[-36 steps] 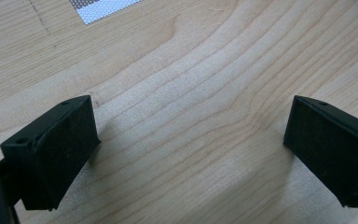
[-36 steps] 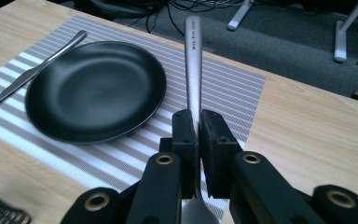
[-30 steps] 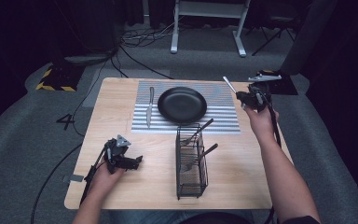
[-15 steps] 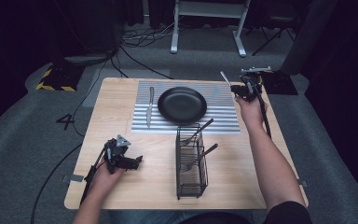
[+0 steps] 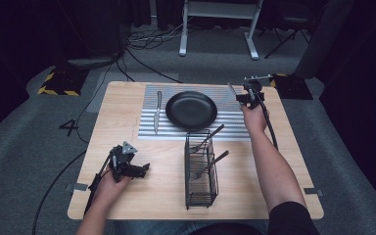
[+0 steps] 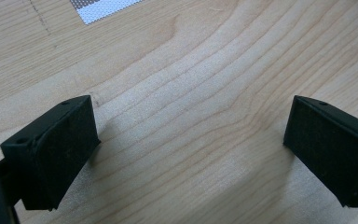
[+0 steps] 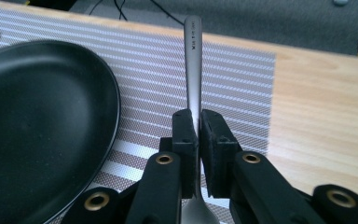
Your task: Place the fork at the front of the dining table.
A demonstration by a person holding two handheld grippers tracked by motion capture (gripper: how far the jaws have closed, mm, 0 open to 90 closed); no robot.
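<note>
My right gripper (image 5: 244, 96) hovers over the far right end of the striped mat (image 5: 147, 128), shut on a steel utensil (image 5: 231, 89). In the right gripper view the utensil's handle (image 7: 193, 60) rises straight out of the closed jaws of my right gripper (image 7: 199, 117), over the striped mat (image 7: 233, 84) and just right of the black plate (image 7: 42, 126). The black plate (image 5: 191, 109) sits mid-mat. My left gripper (image 5: 143, 169) rests on the table's near left, open; the left gripper view looks between the jaws of my left gripper (image 6: 191, 135) onto bare wood.
A knife (image 5: 156, 111) lies on the mat left of the plate. A black wire basket (image 5: 200, 169) stands at the front centre of the wooden table (image 5: 284, 161), with cutlery handles (image 5: 211, 134) sticking out of it.
My right gripper has carried the utensil away from me and a little left, to the mat's far right end. The left gripper has not moved.
</note>
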